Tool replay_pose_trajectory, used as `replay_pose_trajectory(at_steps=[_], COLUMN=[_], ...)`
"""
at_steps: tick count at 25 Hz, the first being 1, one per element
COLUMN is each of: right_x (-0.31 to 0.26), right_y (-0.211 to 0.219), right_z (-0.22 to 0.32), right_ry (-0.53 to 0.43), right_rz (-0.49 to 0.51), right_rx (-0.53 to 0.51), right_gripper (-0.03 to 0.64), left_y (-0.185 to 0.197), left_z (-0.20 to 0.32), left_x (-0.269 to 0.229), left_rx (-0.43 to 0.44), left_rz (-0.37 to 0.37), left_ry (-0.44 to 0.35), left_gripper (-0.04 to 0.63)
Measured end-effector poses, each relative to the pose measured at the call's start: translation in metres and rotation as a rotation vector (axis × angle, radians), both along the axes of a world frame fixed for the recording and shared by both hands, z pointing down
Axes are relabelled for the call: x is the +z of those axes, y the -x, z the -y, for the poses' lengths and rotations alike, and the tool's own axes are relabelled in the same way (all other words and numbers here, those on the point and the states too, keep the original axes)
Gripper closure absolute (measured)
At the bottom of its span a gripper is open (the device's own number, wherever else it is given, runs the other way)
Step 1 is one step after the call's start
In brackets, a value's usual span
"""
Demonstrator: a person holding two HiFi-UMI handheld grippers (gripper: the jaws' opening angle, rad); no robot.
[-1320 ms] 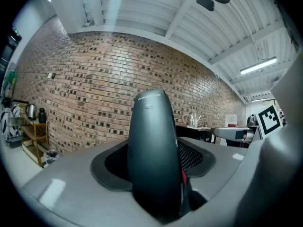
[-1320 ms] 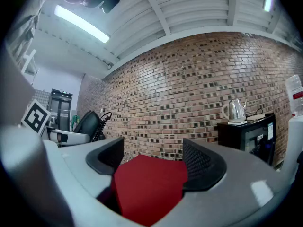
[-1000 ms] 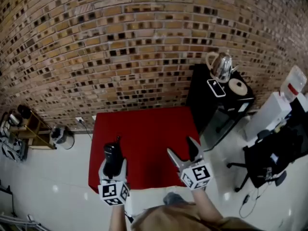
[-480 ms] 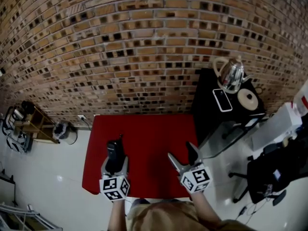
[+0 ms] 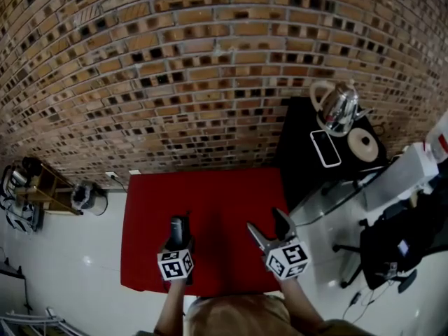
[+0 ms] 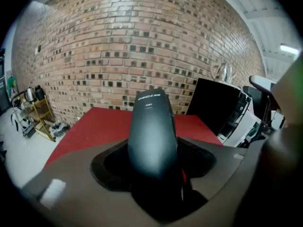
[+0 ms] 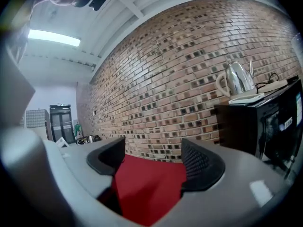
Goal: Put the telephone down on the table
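A black cordless telephone [image 6: 151,131] stands between the jaws of my left gripper [image 6: 154,157], which is shut on it. In the head view the telephone [image 5: 178,230] shows just above the left gripper [image 5: 178,242], over the near part of the red table [image 5: 210,201]. The handset's top end points away from me toward the brick wall. My right gripper [image 5: 269,227] hovers over the table's near right part, open and empty. In the right gripper view the right gripper [image 7: 154,162] has only the red table [image 7: 151,183] between its jaws.
A black cabinet [image 5: 308,152] stands right of the table with a steel kettle [image 5: 338,109], a smartphone [image 5: 326,148] and a round disc [image 5: 364,145] on top. A small wooden shelf [image 5: 31,187] sits at the far left. A black office chair [image 5: 388,247] is at the right.
My left gripper has come down toward the table with the telephone and tipped forward. The right gripper has shifted a little, still open.
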State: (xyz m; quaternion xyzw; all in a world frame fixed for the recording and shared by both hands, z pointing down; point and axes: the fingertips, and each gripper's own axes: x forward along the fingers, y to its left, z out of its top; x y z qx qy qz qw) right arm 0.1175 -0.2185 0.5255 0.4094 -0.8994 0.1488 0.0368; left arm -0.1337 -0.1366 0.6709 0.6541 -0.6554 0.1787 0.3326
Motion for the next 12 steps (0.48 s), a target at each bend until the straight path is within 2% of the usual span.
replay_pose_trajectory(at_steps=[3,9,12], right_x=[0.002,0.011,0.016], right_y=[0.007,0.008,-0.001], right_z=[0.001,-0.012,-0.018], right_ry=[0.016,0.046,0.059], right_rz=[-0.026,-0.066,-0.080], right_rx=[-0.002,0.010,0.035], right_gripper=[0.255,0.269,0.276], left_y=[-0.008,-0.027,-0.041], left_z=[0.018,0.033,0.045], left_x=[0.047,0.144,0.156], left_rx=[0.015,0.014,0.033], left_rz=[-0.065,-0.035,-0.015], left_ry=[0.100,0.303,0.313], left_gripper=[0.307,0.307,0.314])
